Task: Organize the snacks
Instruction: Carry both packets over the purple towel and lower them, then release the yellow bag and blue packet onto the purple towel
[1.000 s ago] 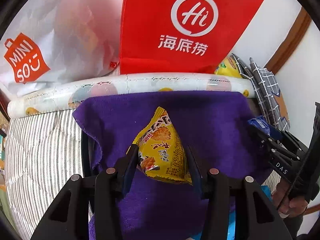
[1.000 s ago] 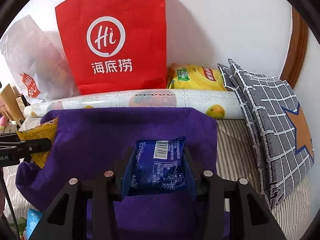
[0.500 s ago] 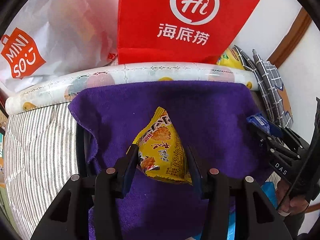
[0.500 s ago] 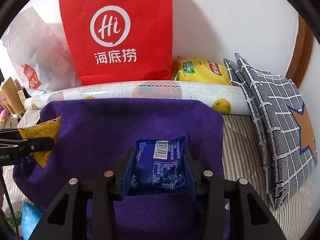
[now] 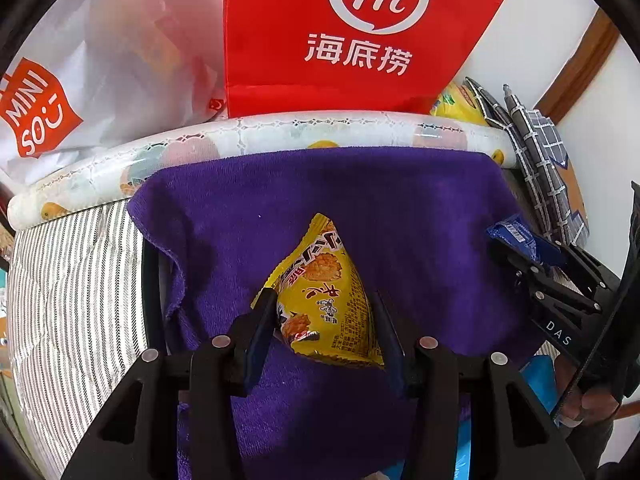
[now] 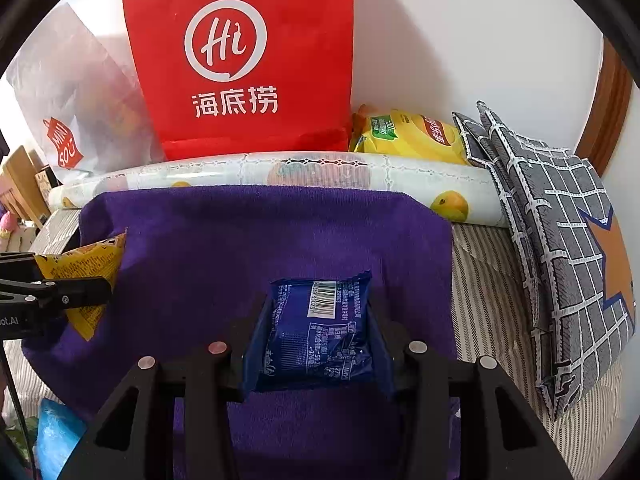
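Your left tongs (image 5: 326, 314) clamp a crinkly yellow triangular packet (image 5: 324, 304); your right tongs (image 6: 316, 334) clamp a glossy blue square packet (image 6: 316, 332), over a plush purple towel (image 5: 360, 208).

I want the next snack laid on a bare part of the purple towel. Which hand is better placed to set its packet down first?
Probably left: its yellow packet sits over the open middle of the purple towel. The right gripper's blue packet is nearer the towel's right edge.

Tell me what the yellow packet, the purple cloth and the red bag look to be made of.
Yellow packet: glossy plastic film, likely; it creases and shines. Purple cloth: matte terry-like fabric with a fuzzy nap. Red bag: stiff matte paper, apparently, with sharp folds.
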`<state>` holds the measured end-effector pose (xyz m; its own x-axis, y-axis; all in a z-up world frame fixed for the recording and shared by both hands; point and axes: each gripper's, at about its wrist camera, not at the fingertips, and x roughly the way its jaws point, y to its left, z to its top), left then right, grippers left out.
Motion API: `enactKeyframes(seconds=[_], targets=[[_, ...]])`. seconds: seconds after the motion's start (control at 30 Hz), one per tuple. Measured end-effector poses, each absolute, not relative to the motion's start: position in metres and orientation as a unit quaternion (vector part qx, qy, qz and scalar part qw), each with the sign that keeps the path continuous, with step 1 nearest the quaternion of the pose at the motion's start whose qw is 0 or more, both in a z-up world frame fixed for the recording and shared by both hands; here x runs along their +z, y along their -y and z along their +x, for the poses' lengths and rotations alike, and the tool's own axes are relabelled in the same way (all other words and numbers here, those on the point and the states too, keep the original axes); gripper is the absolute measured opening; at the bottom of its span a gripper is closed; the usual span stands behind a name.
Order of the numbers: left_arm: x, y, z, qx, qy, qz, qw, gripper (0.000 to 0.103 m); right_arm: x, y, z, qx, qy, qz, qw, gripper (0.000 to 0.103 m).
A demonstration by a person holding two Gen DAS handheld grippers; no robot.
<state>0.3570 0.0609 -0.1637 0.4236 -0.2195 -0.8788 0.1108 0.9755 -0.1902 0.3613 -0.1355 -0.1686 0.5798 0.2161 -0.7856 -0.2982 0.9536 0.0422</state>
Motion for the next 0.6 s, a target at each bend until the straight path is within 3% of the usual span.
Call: enactKeyframes(seconds=[0.23, 0.3, 0.6], targets=[[-0.163, -0.061, 0.357, -0.095, -0.532, -0.051, 0.84, 0.049, -0.17, 0.136, 0.362, 0.145, -0.44, -0.045, 0.885, 0.046], [-0.163, -0.062, 0.357, -0.095, -0.534, -0.051, 0.839, 0.049, -0.169, 0.136, 0.361, 0.145, -0.438, -0.047, 0.886, 0.056], [-0.162, -0.064, 0.357, -0.095, -0.538, -0.055, 0.835, 0.053, -0.156, 0.137, 0.353, 0.149, -0.413, -0.053, 0.897, 0.073]])
